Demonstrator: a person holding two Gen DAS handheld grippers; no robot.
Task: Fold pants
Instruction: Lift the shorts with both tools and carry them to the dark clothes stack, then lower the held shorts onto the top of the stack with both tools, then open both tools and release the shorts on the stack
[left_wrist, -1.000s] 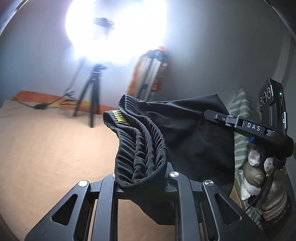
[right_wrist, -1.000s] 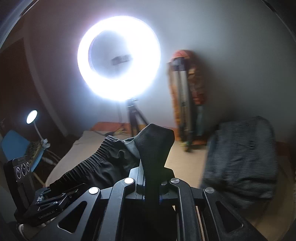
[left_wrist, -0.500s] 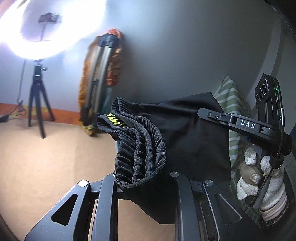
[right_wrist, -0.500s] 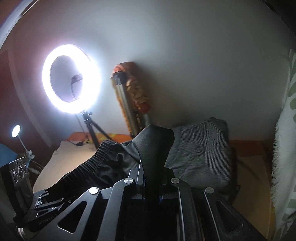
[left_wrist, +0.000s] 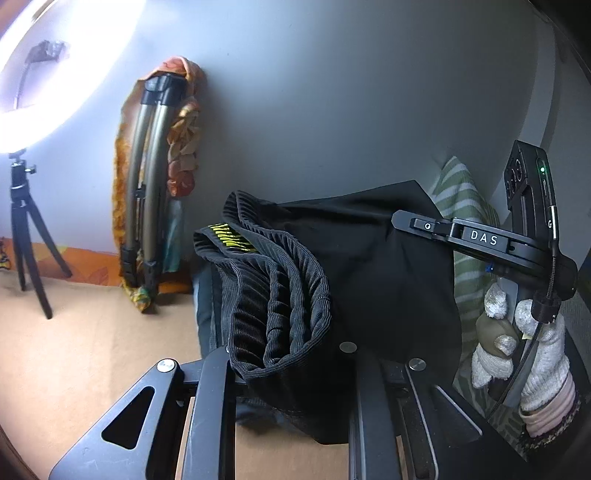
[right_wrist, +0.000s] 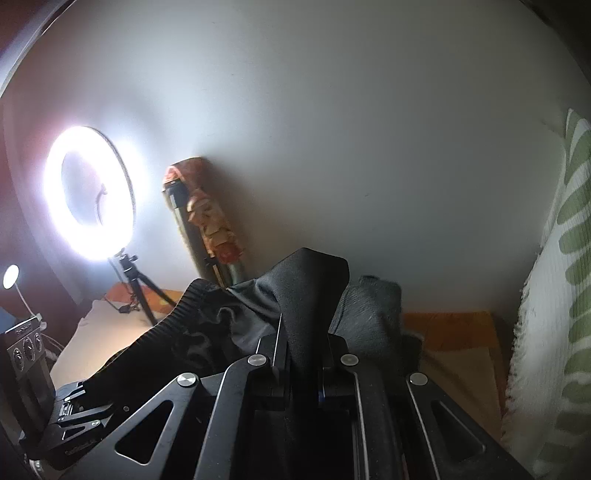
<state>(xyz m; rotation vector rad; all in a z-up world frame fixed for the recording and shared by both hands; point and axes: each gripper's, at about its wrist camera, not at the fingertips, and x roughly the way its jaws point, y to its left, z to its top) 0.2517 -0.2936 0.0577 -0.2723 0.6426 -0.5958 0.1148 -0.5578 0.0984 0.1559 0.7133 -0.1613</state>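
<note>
Black pants (left_wrist: 369, 280) with a ribbed elastic waistband (left_wrist: 280, 295) and a yellow label hang in the air between my two grippers. My left gripper (left_wrist: 291, 373) is shut on the bunched waistband. My right gripper (right_wrist: 303, 354) is shut on a fold of the black cloth (right_wrist: 306, 288), which sticks up between its fingers. The right gripper's body (left_wrist: 480, 240) shows at the right of the left wrist view, held by a gloved hand. The left gripper's body (right_wrist: 66, 417) shows at the lower left of the right wrist view.
A beige bed surface (left_wrist: 74, 354) lies below. A bright ring light (right_wrist: 88, 192) on a small tripod (left_wrist: 26, 236) stands at the left. A folded tripod under orange cloth (left_wrist: 151, 177) leans on the wall. A grey garment (right_wrist: 373, 310) and a green striped cloth (right_wrist: 554, 295) lie to the right.
Both grippers have swung to the right with the pants: the ring light and tripod have slid left in both views. Both grips hold as before.
</note>
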